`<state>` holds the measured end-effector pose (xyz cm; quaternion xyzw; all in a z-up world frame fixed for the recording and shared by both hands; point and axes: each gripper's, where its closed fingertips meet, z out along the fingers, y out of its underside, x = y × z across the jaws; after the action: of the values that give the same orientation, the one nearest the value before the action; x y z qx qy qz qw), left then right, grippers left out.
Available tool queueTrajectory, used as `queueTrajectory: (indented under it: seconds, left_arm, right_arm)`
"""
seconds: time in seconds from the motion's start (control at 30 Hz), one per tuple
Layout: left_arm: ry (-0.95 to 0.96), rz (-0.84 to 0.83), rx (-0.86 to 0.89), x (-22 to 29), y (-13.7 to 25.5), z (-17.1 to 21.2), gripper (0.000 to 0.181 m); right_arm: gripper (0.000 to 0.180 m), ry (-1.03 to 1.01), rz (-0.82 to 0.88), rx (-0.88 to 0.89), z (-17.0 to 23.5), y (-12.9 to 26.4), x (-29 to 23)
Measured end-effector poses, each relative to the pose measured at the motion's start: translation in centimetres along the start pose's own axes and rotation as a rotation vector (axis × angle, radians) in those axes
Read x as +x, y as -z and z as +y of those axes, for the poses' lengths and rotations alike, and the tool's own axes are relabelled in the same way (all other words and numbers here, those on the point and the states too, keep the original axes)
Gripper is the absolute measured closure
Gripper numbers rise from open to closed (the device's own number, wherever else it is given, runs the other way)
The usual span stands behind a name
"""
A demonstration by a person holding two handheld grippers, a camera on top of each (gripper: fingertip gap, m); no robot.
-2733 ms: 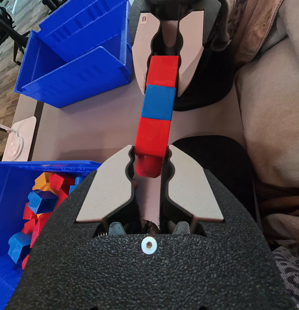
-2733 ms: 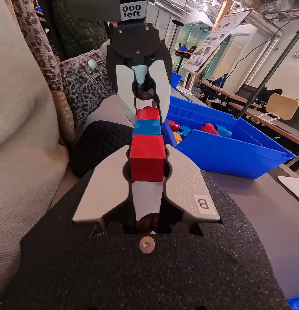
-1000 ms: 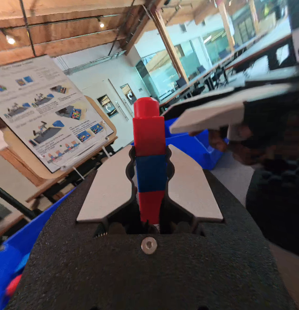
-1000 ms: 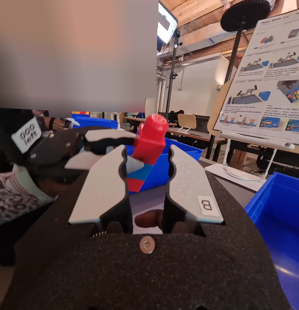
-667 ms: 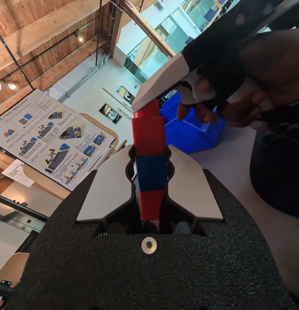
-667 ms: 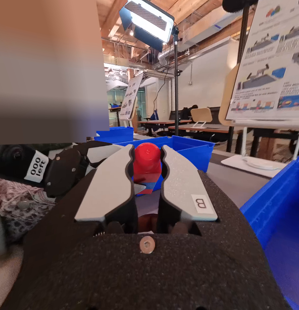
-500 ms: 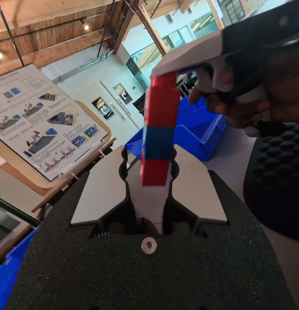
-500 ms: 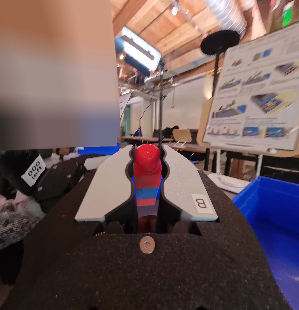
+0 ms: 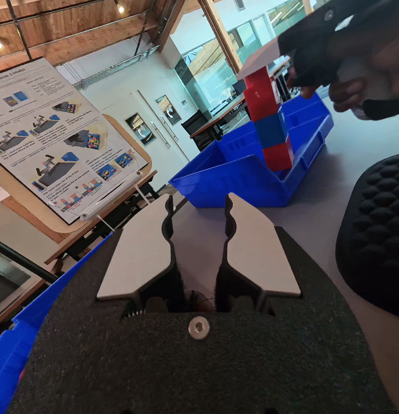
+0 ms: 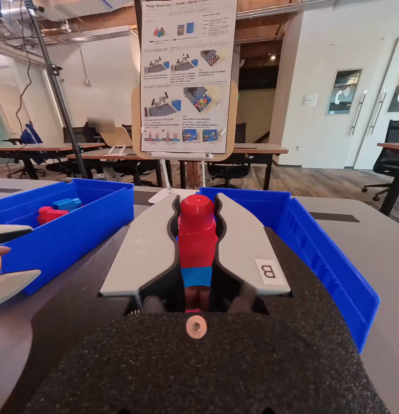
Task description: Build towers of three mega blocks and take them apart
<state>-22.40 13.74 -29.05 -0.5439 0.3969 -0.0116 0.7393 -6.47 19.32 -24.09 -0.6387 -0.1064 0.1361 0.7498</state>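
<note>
Handover done: half a second ago the tower sat between the left jaws, and now it belongs to the right gripper alone.

Left wrist view: the left gripper point(image 9: 197, 220) hangs released, jaws apart with nothing between them. At two o'clock the tower point(image 9: 270, 122), red over blue over red, dangles upright from the right gripper point(image 9: 259, 65), pinched at its top block, directly above the far blue bin point(image 9: 227, 186). A black bumpy pad point(image 9: 373, 235) fills three o'clock; an instruction board point(image 9: 59, 139) leans at ten o'clock.

Right wrist view: jaws clenched on the top red block, stud point(image 10: 196, 207) pointing away at twelve o'clock, blue block showing beneath. One bin with loose blocks point(image 10: 57, 210) lies at nine o'clock, another bin point(image 10: 310, 237) at three.

My read: light, rigid, smooth plastic, held together by friction only. Flat sides are the place to pinch; a sideways knock could snap a joint.

Grey tabletop point(image 10: 362, 246) underneath, open office with desks and chairs beyond.
</note>
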Motion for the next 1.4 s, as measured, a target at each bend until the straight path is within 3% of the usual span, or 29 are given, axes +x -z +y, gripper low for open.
queueTrajectory:
  seconds: [0.23,0.53,0.73,0.83,0.93,1.03,1.13,1.27,1.4]
  left_arm:
    - [0.019,-0.004,0.002,-0.2,0.1,0.0,0.138]
    - [0.051,-0.038,0.000,-1.0,0.2,0.1,0.138]
    - [0.160,-0.105,0.058,-2.8,0.8,-0.6,0.137]
    - [0.192,-0.168,0.093,-4.0,1.4,-1.1,0.137]
    - [0.214,-0.245,0.110,-5.4,2.0,-1.2,0.138]
    - [0.255,-0.307,0.116,-6.6,2.6,-1.0,0.138]
    - [0.290,-0.349,0.147,-7.6,3.2,-1.2,0.138]
    - [0.321,-0.432,0.089,-9.6,4.3,0.3,0.137]
    - [0.268,-0.317,-0.109,-9.5,4.9,3.0,0.137]
  right_arm:
    - [0.151,0.013,0.044,-0.011,0.7,-2.2,0.4]
    - [0.151,0.038,0.052,-0.188,5.0,-3.4,-0.3]
    - [0.132,0.065,0.035,-0.044,2.9,-2.7,-0.6]
    - [0.131,0.110,-0.109,0.221,-0.7,-0.6,-3.7]
    - [0.146,0.194,-0.413,0.422,-2.6,3.2,-9.7]
    - [0.144,0.165,-0.764,0.256,1.1,4.9,-15.5]
    - [0.140,0.173,-1.096,-0.076,6.5,6.8,-19.4]
    - [0.143,0.241,-1.152,-0.160,8.1,7.3,-20.4]
    - [0.142,0.228,-1.148,-0.172,8.1,7.1,-20.3]
